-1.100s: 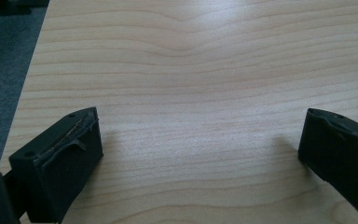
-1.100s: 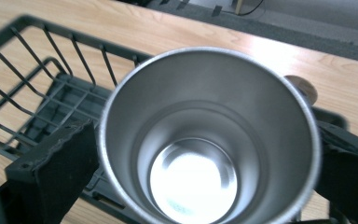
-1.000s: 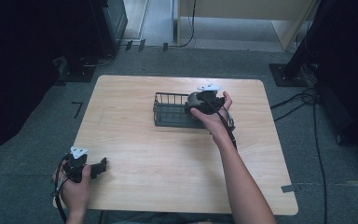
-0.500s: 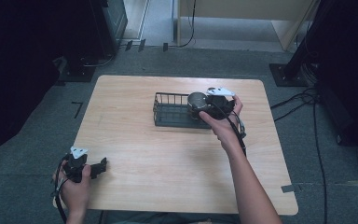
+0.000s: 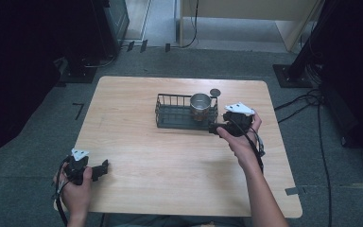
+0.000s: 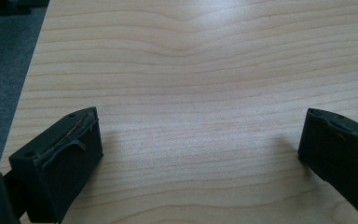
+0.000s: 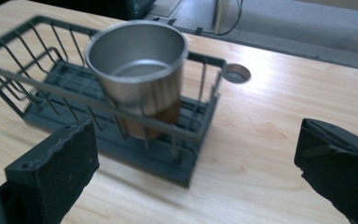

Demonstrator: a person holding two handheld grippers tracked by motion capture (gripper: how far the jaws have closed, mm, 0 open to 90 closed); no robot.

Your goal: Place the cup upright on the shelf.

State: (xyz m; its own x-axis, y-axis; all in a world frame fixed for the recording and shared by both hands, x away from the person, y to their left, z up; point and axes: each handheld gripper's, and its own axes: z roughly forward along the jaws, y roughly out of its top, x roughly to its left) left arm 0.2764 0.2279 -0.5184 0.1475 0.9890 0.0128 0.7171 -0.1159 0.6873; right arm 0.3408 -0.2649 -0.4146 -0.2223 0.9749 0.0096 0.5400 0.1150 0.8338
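**Cup left in the basket as the right hand backed off**

The metal cup [image 5: 200,106] stood upright in the right end of the dark wire basket [image 5: 170,113], which sat at the far middle of the wooden worktop [image 5: 179,161]. Half a second earlier the right gripper [image 5: 216,128] had been over that end of the basket, covering the cup; now it was off to the near right of the basket, and the cup stood uncovered with nothing touching it. In the right gripper view the fingers [image 7: 56,168] were spread wide with nothing between them, the cup [image 7: 140,70] and the basket [image 7: 37,88] lying ahead of them and a small round hole [image 7: 235,73] in the worktop showing just beyond the basket's corner.

Over at the near left corner the left gripper [image 5: 105,167] sat where it had been in the earlier frames, held low in the person's left hand [image 5: 75,189]. Its own view showed its fingers [image 6: 70,154] wide apart, with nothing gripped and bare wood [image 6: 191,93] between them. The basket had not shifted either.
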